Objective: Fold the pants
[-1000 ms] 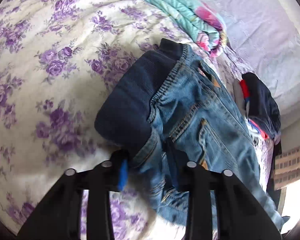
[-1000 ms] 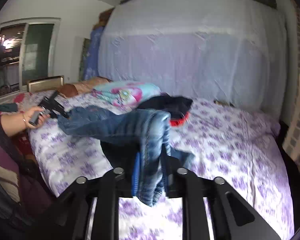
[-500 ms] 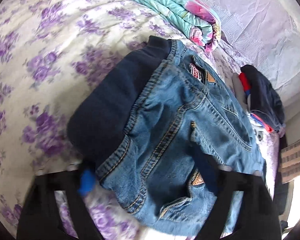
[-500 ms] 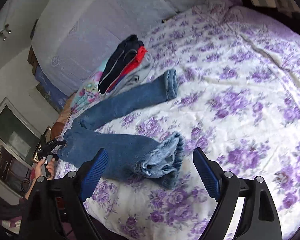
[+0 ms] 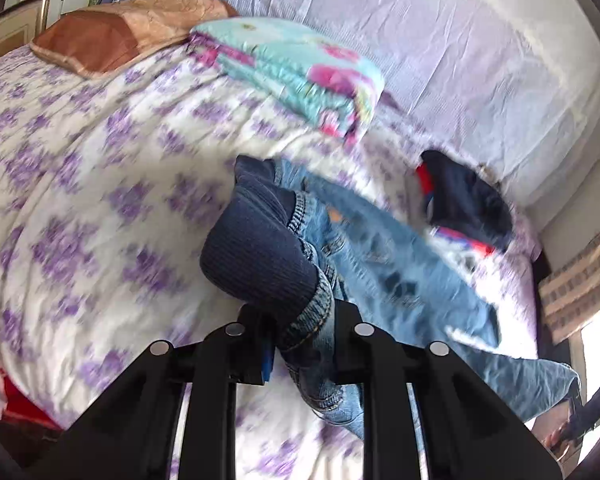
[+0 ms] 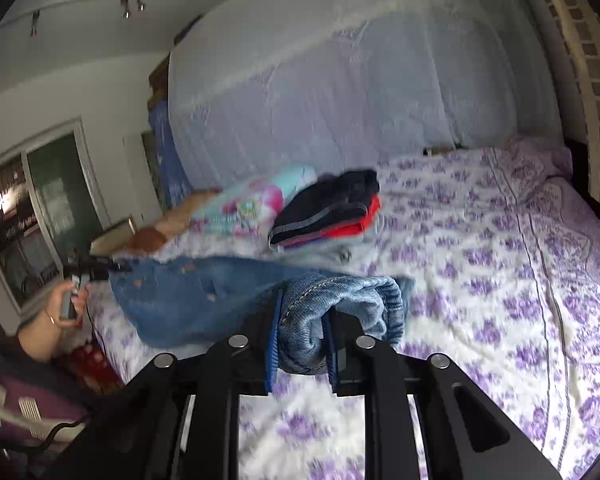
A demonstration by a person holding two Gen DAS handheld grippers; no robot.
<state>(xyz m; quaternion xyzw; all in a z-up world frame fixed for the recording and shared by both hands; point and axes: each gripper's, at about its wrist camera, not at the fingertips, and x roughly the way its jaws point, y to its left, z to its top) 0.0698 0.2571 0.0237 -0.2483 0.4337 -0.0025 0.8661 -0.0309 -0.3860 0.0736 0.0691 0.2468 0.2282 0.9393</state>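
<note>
Blue jeans [image 5: 384,276] with a dark ribbed waistband [image 5: 260,264] hang stretched above the floral bed. My left gripper [image 5: 300,344] is shut on the waist end, with denim bunched between its fingers. My right gripper [image 6: 300,344] is shut on the leg cuffs [image 6: 340,304]. In the right wrist view the jeans [image 6: 188,296] stretch left to the other gripper [image 6: 96,270], held in a hand. In the left wrist view the legs trail to the lower right.
The bed [image 6: 500,280] has a white sheet with purple flowers. A folded stack of dark and red clothes [image 6: 328,208] and a folded teal blanket [image 5: 300,68] lie near the back. A brown pillow [image 5: 120,28] lies at the head. A netted curtain [image 6: 340,80] hangs behind.
Half a second ago both grippers were open with the jeans lying on the bed. Now both are shut on the jeans again and hold them lifted and stretched.
</note>
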